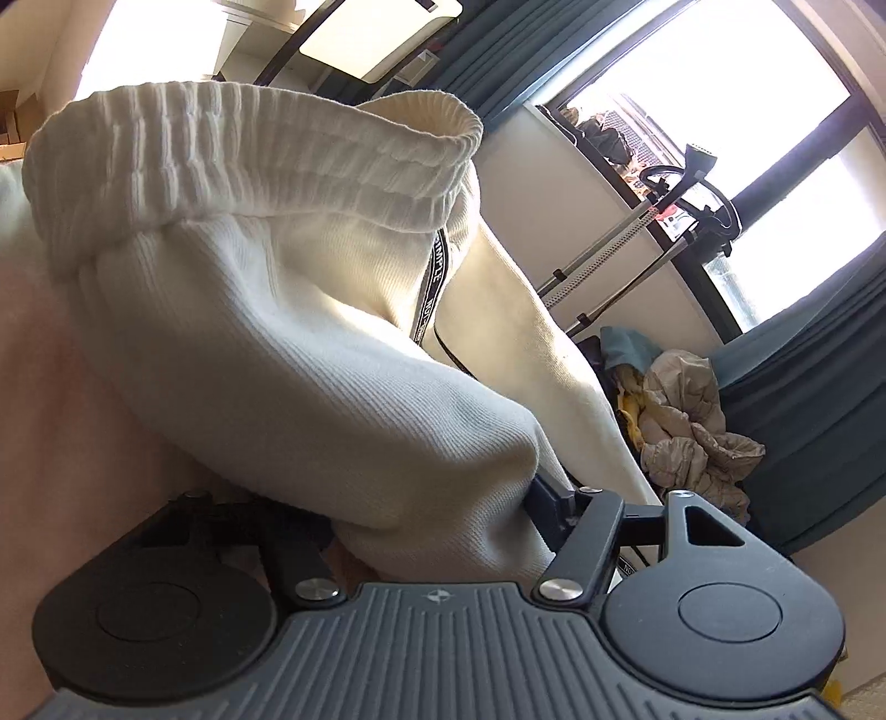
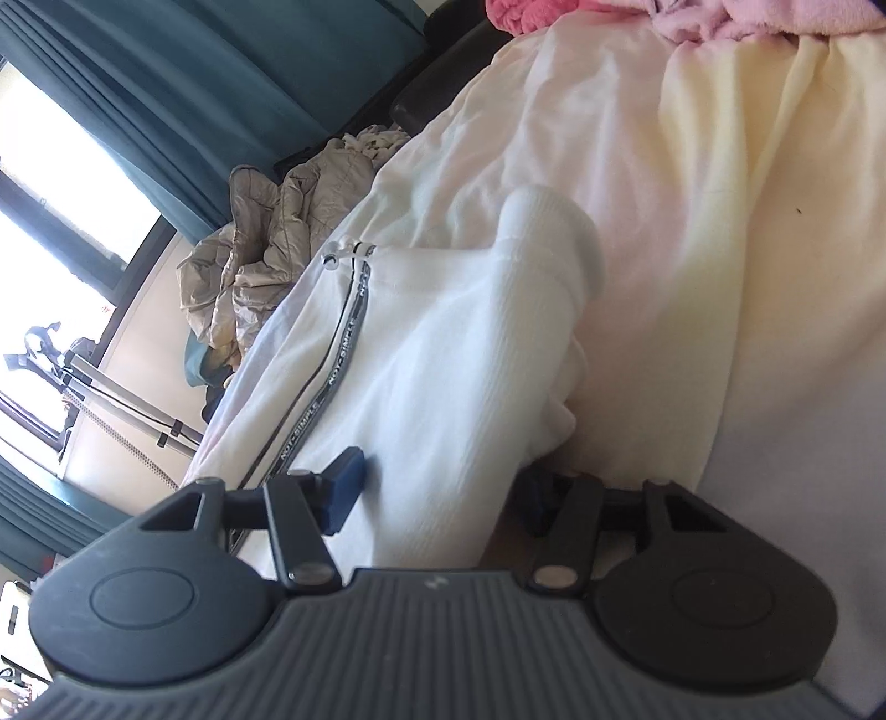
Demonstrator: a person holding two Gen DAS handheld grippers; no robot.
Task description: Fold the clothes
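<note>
A white ribbed garment point(image 1: 288, 310) with a black-and-white "NOT SIMPLE" tape point(image 1: 437, 277) fills the left wrist view, its ribbed cuff point(image 1: 249, 155) raised at the top. My left gripper point(image 1: 426, 520) is shut on a thick bunch of this cloth, which hides most of the left finger. The right wrist view shows the same garment point(image 2: 443, 343) lying on a bed, its cuff point(image 2: 554, 232) pointing away and the tape point(image 2: 338, 376) running along its left side. My right gripper point(image 2: 440, 493) is shut on the near end of the cloth, a blue pad point(image 2: 346, 487) pressed against it.
The garment lies on a cream and pale pink bed sheet point(image 2: 720, 221), with a pink blanket point(image 2: 720, 22) at the far end. Beside the bed are a crumpled beige jacket point(image 2: 266, 221), teal curtains point(image 1: 803, 399), bright windows and a metal stand point(image 1: 609, 255).
</note>
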